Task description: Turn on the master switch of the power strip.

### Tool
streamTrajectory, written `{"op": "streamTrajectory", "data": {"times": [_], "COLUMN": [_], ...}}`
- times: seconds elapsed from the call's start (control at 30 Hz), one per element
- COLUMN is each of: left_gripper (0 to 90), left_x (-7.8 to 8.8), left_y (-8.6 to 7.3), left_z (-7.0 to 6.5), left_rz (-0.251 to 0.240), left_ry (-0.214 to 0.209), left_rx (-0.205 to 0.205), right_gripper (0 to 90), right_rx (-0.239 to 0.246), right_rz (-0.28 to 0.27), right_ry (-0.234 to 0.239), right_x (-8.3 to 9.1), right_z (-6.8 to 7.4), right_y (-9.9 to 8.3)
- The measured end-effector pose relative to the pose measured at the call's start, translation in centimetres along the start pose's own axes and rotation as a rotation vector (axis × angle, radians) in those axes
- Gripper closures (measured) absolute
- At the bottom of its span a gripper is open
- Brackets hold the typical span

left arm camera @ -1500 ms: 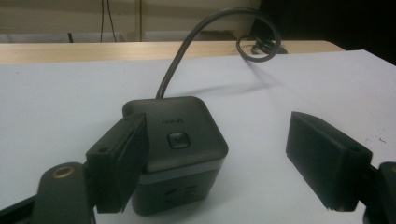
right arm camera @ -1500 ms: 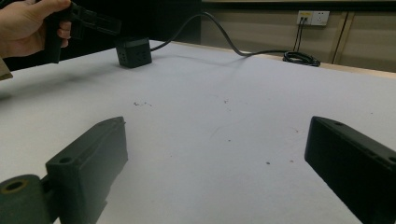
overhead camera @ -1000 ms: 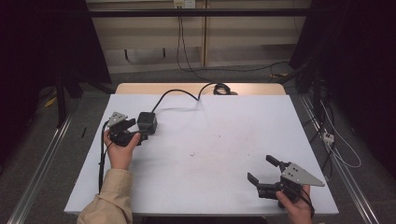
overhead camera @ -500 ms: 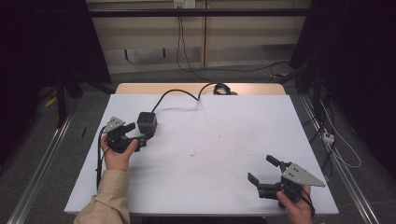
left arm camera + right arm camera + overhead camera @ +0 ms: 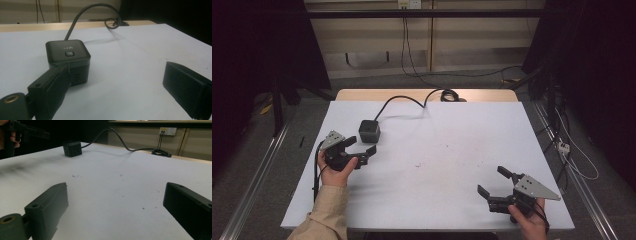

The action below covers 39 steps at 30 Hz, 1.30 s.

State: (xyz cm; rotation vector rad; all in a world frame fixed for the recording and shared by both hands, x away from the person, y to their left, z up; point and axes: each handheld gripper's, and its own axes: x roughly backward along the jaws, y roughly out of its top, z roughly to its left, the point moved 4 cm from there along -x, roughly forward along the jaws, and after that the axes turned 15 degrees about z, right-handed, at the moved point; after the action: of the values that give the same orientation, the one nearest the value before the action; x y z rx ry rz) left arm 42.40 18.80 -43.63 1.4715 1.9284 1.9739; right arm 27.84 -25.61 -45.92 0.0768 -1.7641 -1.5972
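Note:
A black cube-shaped power block (image 5: 369,131) with a button on top (image 5: 68,57) stands on the white table (image 5: 442,145), left of the middle. Its black cable (image 5: 404,101) runs to the back edge. My left gripper (image 5: 360,146) is open just in front of the cube. In the left gripper view (image 5: 116,75) one jaw overlaps the cube's near lower corner; whether they touch, I cannot tell. My right gripper (image 5: 492,181) is open at the front right, with only bare table between its jaws (image 5: 116,190). From there the cube (image 5: 72,148) stands far off.
The cable ends in a coil (image 5: 448,93) on the wooden strip at the table's back edge. A wall socket (image 5: 167,130) sits on the panel behind. Small dark specks (image 5: 417,165) mark the table's middle. The other hand's gripper (image 5: 27,131) shows at the right gripper view's top left.
My left gripper has drawn slightly back from the cube toward the front edge, jaws still open. The cube and the right gripper have not moved.

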Motion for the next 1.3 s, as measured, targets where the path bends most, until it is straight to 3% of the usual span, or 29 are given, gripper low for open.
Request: {"op": "streamTrajectory", "data": {"times": [0.9,1.3], "left_gripper": [7.2,7.2], "left_x": [1.7,2.6], "left_y": [-2.3,-3.2], "left_z": [-0.8,-0.5], "left_rz": [0.004,0.001], "left_ry": [-0.011,-0.006], "left_rx": [-0.055,-0.051], "right_gripper": [5.5,5.5], "right_rx": [0.003,0.007], "right_rz": [0.001,0.0], "right_ry": [0.0,0.001], "right_x": [0.0,0.0], "right_z": [0.1,0.1], "right_y": [0.0,0.1]}}
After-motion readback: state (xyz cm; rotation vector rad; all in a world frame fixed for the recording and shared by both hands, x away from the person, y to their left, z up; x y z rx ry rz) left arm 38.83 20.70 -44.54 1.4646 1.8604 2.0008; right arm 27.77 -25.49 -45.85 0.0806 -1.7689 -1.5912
